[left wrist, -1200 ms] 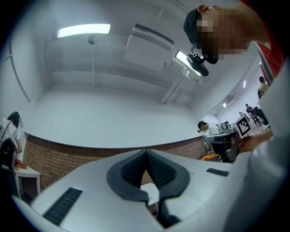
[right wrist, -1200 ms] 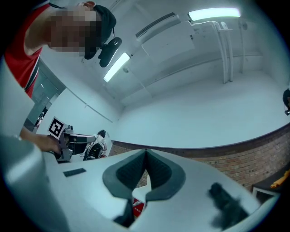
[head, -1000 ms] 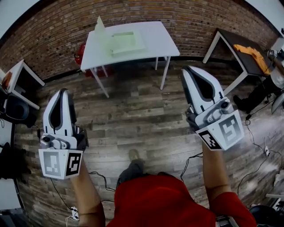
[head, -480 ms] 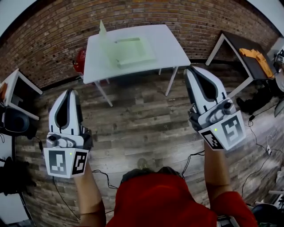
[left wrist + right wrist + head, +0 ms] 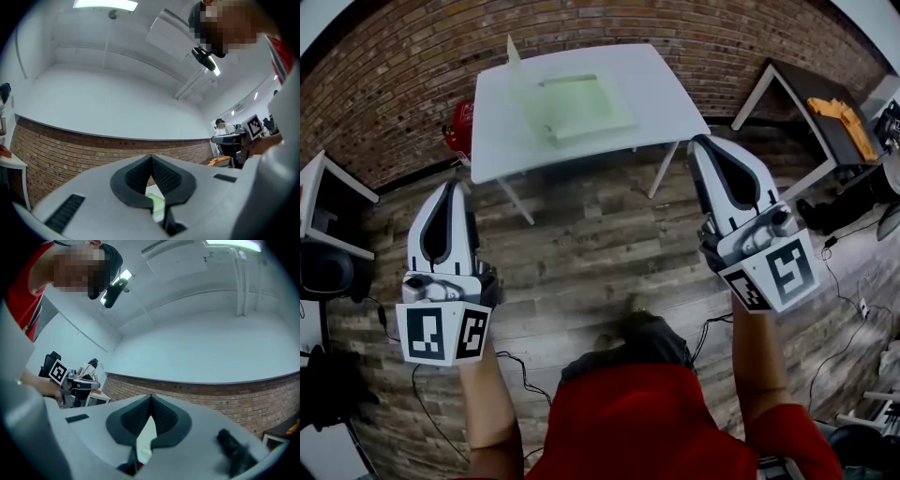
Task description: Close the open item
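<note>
Head view: I hold both grippers above the wooden floor (image 5: 581, 248), short of the white table (image 5: 667, 94). The left gripper (image 5: 450, 186) and the right gripper (image 5: 706, 142) each have their jaws pressed together with nothing between them, which both gripper views also show. The pale green case (image 5: 581, 108) lies open on the table, its lid (image 5: 517, 77) standing up at its left edge — well apart from both grippers.

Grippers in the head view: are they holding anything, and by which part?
Nothing is held. The left gripper and right gripper are both shut and empty, away from the pale green open box.
</note>
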